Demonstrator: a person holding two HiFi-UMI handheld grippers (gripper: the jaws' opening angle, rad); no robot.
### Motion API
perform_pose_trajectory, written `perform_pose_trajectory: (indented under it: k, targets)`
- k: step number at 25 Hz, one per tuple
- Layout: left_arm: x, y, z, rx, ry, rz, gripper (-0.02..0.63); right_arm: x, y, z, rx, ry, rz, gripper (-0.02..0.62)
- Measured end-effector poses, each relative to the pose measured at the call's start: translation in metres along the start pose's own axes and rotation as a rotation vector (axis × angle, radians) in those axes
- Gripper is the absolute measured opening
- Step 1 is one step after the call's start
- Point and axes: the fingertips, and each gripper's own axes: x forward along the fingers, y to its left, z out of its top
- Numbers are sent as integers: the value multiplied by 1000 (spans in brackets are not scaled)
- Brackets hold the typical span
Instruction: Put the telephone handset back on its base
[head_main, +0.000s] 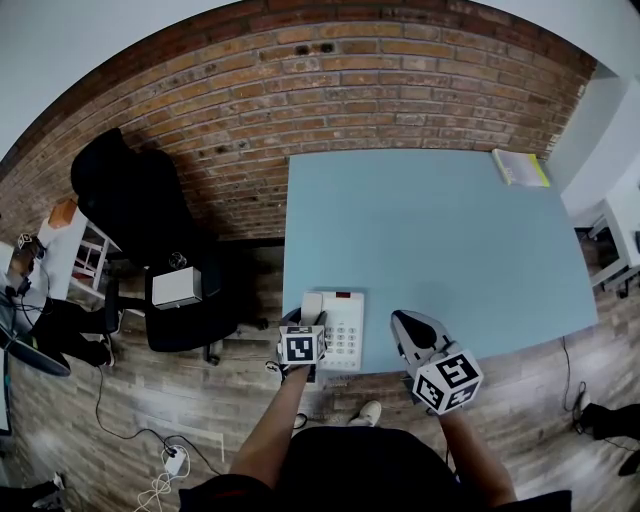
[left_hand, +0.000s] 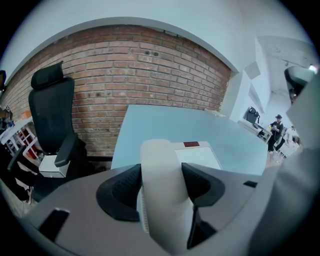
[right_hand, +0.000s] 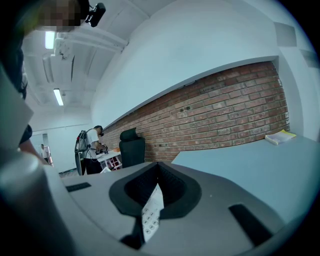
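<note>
Plainly, the left tongs (head_main: 306, 323) grasp the white handset (left_hand: 165, 210) along the left side of its base (head_main: 346, 328), at the blue surface's (head_main: 430, 230) near edge. Beside the base, the right tongs (head_main: 406, 326) are clenched on nothing.

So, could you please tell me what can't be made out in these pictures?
- Whether the handset sits in the telephone base: head view, left gripper covers it; left gripper view, handset blocks it.
- Keypad labels: head view, too small; right gripper view, only a sliver past the right gripper's shut jaws.
- Book title: head view, too small.
</note>
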Motion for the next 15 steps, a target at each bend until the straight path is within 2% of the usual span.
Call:
perform_pose_trajectory:
  k: [7,15]
  targets:
    - [-2,0,-1,1,9,1,249,-2,1,-1,-4,-3,2,12]
    - [-12,0,8,-6,-33,6,247,-5,5,-2,-2,-9,9,12]
